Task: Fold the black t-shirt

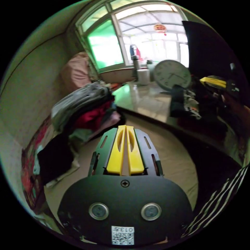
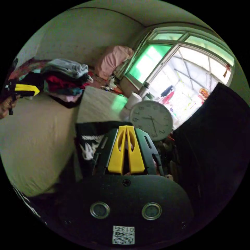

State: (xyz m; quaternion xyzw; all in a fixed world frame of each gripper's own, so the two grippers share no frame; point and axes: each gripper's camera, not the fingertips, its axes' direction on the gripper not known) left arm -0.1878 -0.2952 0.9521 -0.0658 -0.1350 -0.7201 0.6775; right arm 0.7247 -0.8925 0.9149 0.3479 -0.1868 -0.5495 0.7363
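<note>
The left tongs (image 1: pixel 126 127) are closed, their yellow jaws meeting at the tips with nothing between them, above the tan bed (image 1: pixel 166 153). The right tongs (image 2: pixel 126 128) are likewise pressed together at the tips and empty. The black t-shirt (image 2: pixel 89 142), with a white print, lies on the edge of the worktop (image 2: pixel 101 104) just beside the right tongs, in front of a round clock (image 2: pixel 152 119). A pile of clothes (image 1: pixel 86 109) rests at the far end of the bed near the window (image 1: pixel 135 33).
</note>
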